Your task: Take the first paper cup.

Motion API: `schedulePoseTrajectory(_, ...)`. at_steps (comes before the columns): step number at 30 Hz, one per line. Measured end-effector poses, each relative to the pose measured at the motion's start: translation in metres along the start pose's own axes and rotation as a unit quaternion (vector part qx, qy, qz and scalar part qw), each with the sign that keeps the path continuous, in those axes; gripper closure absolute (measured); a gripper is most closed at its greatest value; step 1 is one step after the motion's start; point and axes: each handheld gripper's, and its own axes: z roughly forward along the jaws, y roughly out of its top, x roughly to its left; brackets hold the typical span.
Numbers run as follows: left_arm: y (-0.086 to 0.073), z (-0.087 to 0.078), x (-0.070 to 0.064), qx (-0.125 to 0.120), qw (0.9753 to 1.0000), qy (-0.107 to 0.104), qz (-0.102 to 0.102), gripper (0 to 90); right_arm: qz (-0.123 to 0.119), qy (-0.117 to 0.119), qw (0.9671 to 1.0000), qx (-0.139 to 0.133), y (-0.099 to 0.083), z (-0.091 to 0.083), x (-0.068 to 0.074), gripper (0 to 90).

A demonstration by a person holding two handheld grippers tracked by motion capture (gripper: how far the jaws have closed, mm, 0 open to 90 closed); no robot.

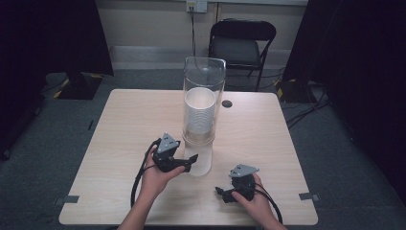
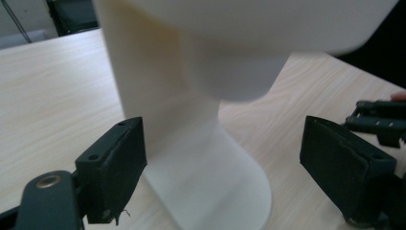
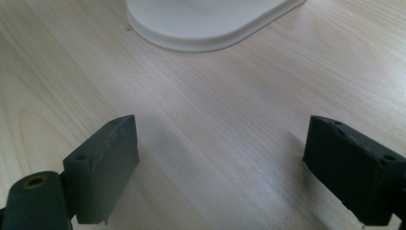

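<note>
A clear cup dispenser stands upright at the middle of the worktop, a stack of white cups inside its tube and its white stand resting on the wood. The left tool sits near and left of the stand, held level in the left hand with the forearm coming in from the near edge; its jaws are spread wide, one on each side of the stand, not touching it. The right tool lies low near the near right of the worktop, gripped by the right hand, pointing left, jaws released over bare wood.
</note>
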Motion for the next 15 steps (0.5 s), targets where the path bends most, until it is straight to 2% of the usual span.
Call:
schedulePoseTrajectory(3,0.003,0.008,-0.004,-0.012,0.9998,-0.007,-0.013,16.1,0.0,0.0,1.0,0.0,0.0,0.0,0.0,11.1)
schedulePoseTrajectory(4,0.004,0.01,-0.003,-0.011,0.9999,-0.006,-0.005,16.2,0.0,0.0,1.0,0.0,0.0,0.0,0.0,11.1)
schedulePoseTrajectory(6,0.005,0.016,-0.005,-0.023,0.9997,0.0,-0.006,16.2,0.0,0.0,1.0,0.0,0.0,0.0,0.0,11.1)
schedulePoseTrajectory(7,0.006,0.017,-0.004,-0.021,0.9998,0.004,-0.003,16.2,0.0,0.0,1.0,0.0,0.0,0.0,0.0,11.1)
schedulePoseTrajectory(10,0.008,0.024,-0.006,-0.046,0.9988,0.002,-0.015,17.1,0.0,0.0,1.0,0.0,0.0,0.0,0.0,11.1)
schedulePoseTrajectory(12,0.01,0.027,-0.007,-0.047,0.9988,0.003,-0.01,18.6,0.0,0.0,1.0,0.0,0.0,0.0,0.0,11.1)
schedulePoseTrajectory(14,0.012,0.03,-0.008,-0.061,0.998,0.002,-0.013,20.6,0.0,0.0,1.0,0.0,0.0,0.0,0.0,11.1)
schedulePoseTrajectory(15,0.013,0.031,-0.009,-0.067,0.9976,0.009,-0.017,21.2,0.0,0.0,1.0,0.0,0.0,0.0,0.0,11.1)
